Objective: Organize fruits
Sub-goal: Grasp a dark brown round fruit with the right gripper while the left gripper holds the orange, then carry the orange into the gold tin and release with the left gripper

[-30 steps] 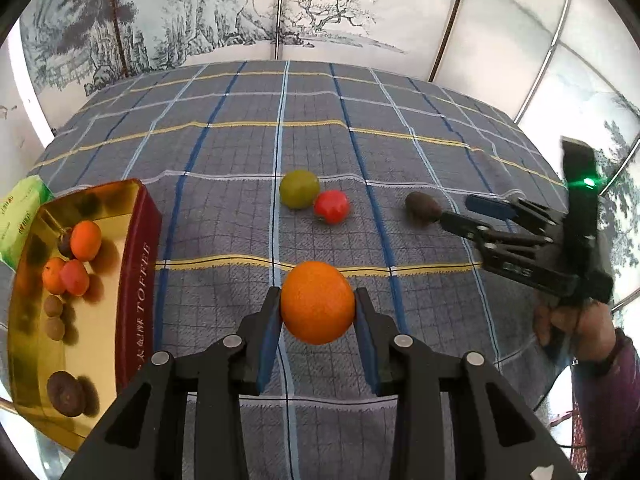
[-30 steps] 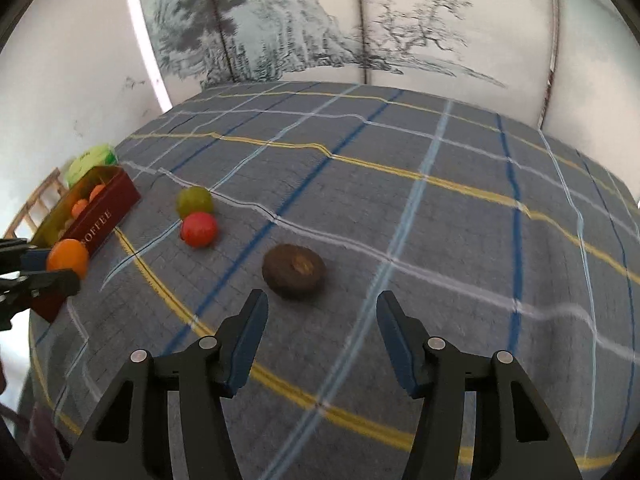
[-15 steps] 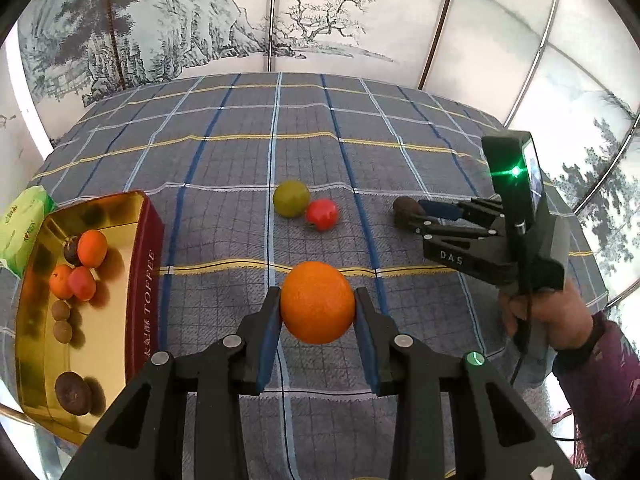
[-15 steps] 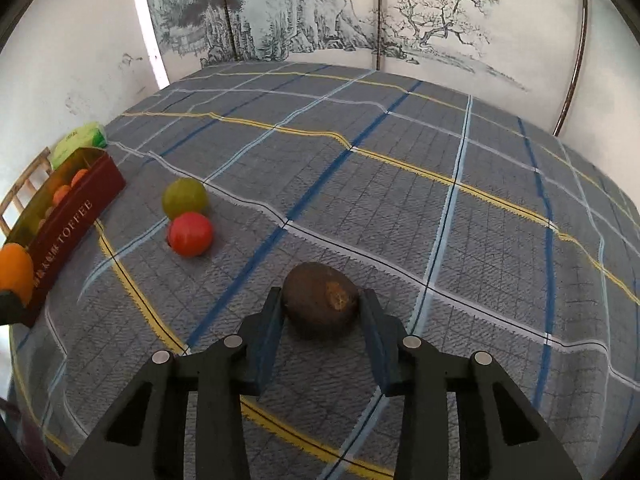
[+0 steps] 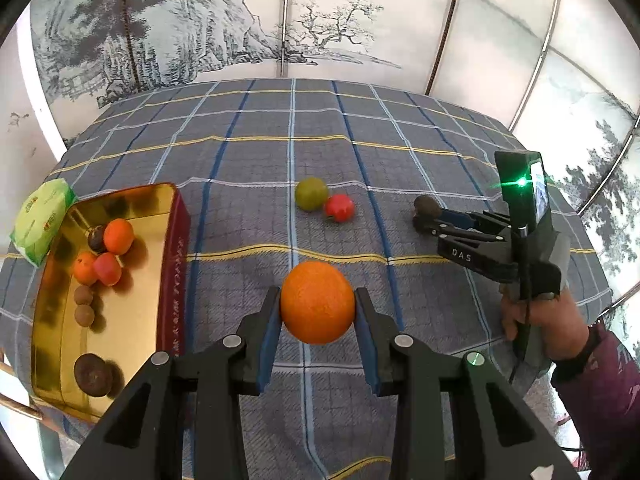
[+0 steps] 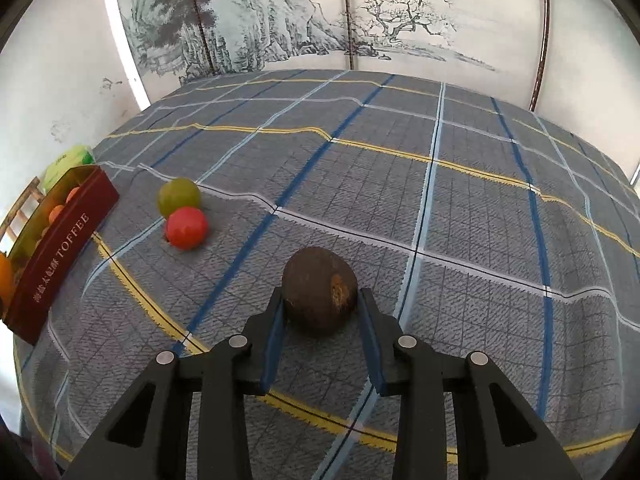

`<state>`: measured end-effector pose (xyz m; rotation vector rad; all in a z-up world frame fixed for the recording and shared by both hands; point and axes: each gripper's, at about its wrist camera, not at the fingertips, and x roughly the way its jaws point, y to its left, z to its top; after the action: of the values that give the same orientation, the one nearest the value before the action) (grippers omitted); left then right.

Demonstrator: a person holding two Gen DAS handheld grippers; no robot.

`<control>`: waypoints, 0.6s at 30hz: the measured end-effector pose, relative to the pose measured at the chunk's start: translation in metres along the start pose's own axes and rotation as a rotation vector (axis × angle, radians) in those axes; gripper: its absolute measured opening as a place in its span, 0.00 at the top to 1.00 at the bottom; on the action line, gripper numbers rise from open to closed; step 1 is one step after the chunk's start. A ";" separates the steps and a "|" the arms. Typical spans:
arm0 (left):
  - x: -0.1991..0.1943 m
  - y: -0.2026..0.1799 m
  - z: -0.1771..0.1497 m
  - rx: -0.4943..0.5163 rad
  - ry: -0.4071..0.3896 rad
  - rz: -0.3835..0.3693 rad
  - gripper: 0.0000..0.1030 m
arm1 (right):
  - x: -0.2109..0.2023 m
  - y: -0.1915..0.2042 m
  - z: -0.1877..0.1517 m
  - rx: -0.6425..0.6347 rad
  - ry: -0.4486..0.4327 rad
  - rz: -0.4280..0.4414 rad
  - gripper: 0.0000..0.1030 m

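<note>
My left gripper (image 5: 317, 308) is shut on a large orange (image 5: 317, 307) and holds it above the plaid cloth. My right gripper (image 6: 320, 300) is shut on a dark brown round fruit (image 6: 319, 291) that rests on the cloth; it also shows in the left wrist view (image 5: 426, 206). A green fruit (image 5: 311, 193) and a red fruit (image 5: 339, 207) lie touching at the middle of the table. The gold tin (image 5: 132, 288) marked TOFFEE at the left holds several small orange, red and brown fruits.
A green packet (image 5: 42, 216) lies beyond the tin at the table's left edge. The person's right hand (image 5: 540, 316) holds the right gripper near the right edge. A painted screen stands behind the table. A wooden chair back (image 6: 20, 208) shows at the left.
My right gripper moved forward onto the brown fruit and closed on it. My left gripper kept hold of the orange and shifted slightly.
</note>
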<state>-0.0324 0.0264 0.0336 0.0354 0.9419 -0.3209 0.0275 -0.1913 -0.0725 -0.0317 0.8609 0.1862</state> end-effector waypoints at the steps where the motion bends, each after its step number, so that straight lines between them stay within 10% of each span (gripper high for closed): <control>1: -0.001 0.002 -0.001 -0.003 0.000 0.003 0.69 | 0.000 0.000 0.000 -0.001 0.000 -0.001 0.66; 18: -0.019 0.052 -0.024 -0.077 -0.019 0.078 0.69 | 0.002 0.005 0.001 -0.024 0.006 -0.036 0.66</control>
<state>-0.0466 0.0851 0.0283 -0.0018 0.9306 -0.2121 0.0289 -0.1863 -0.0728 -0.0699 0.8637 0.1625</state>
